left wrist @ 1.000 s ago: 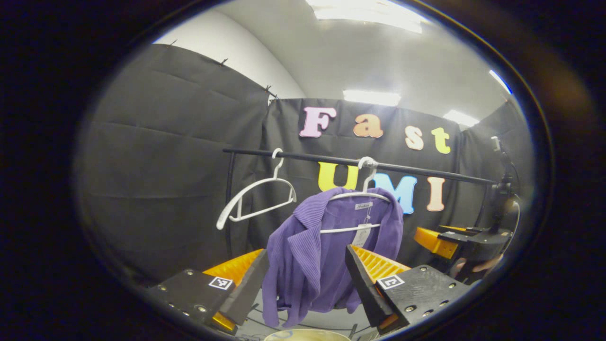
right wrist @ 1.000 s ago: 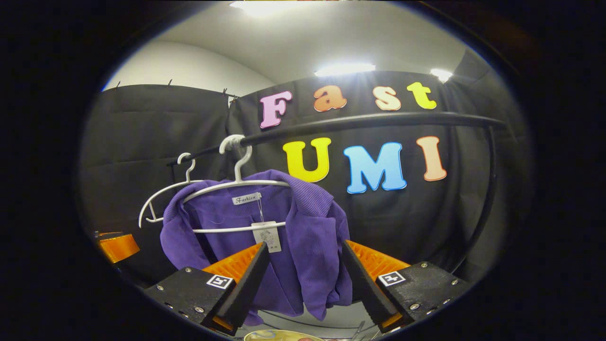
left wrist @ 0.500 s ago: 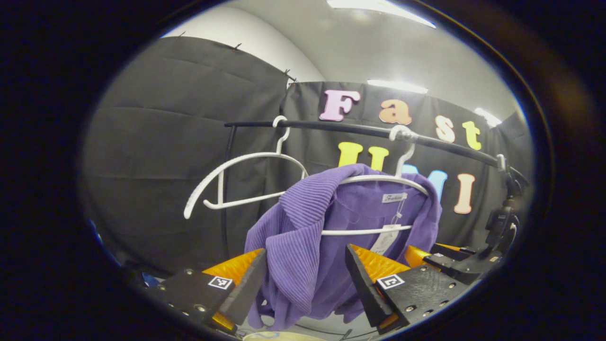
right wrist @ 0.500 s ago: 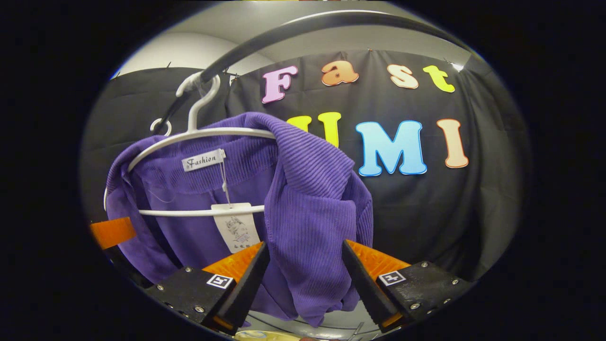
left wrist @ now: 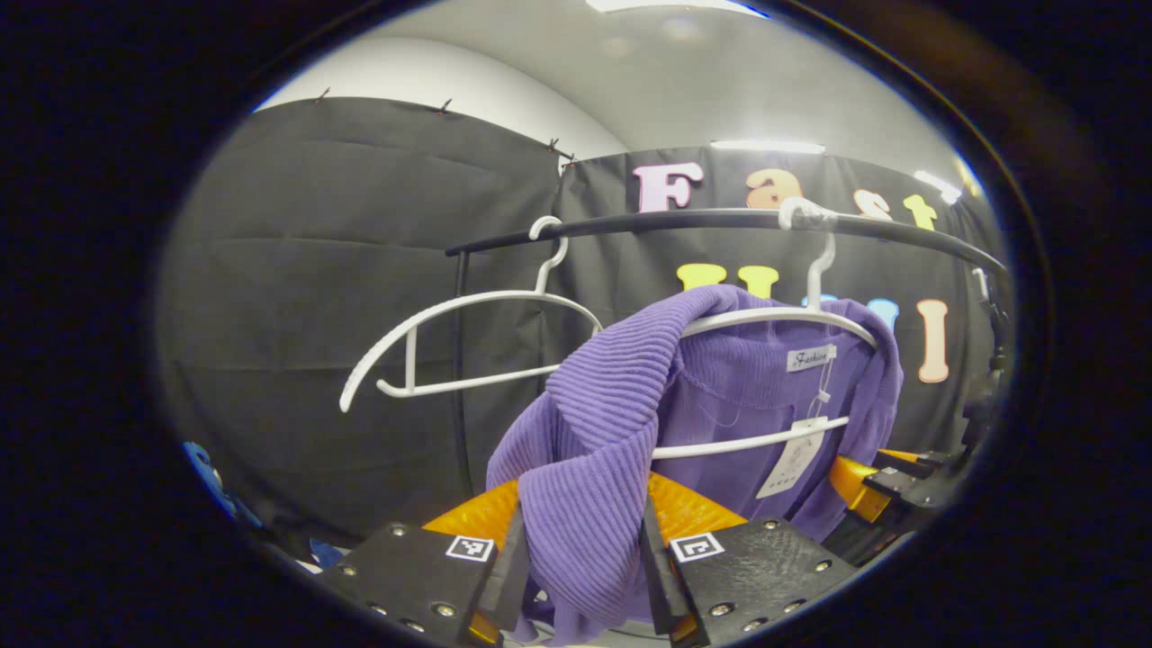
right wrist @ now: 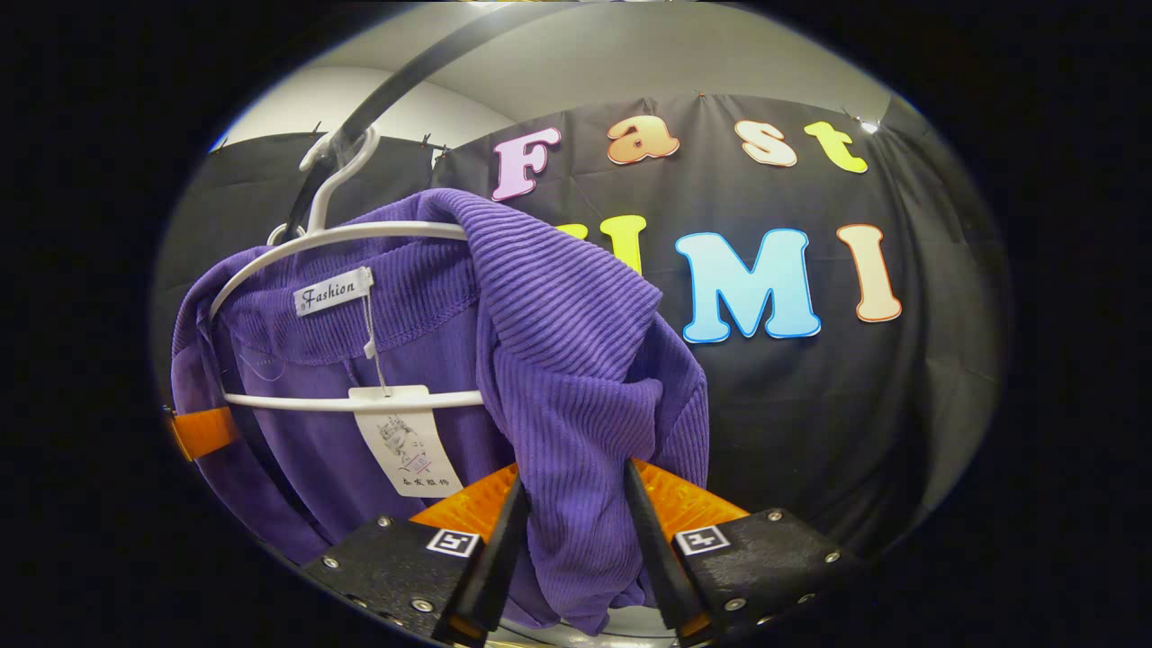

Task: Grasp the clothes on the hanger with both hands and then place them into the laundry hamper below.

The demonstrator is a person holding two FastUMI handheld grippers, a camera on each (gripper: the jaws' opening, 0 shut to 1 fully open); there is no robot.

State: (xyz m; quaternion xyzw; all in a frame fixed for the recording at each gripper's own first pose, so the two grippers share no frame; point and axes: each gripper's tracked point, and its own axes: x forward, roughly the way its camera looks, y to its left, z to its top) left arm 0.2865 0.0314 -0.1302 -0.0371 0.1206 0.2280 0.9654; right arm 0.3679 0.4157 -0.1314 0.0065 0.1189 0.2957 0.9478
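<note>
Both jaws had narrowed since a moment before, the left gripper (left wrist: 580, 562) and right gripper (right wrist: 569, 549) each pinching the purple ribbed cardigan (right wrist: 576, 360) on its white hanger (right wrist: 360, 236), readying its removal.

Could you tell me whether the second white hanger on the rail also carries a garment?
No, the second white hanger hangs bare on the rail, beside the purple garment.

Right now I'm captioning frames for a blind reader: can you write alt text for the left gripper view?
The left gripper has closed its two fingers on a hanging fold of a purple sweater, which is draped on a white hanger on a black rail. An empty white hanger hangs beside it, against black cloth.
</note>
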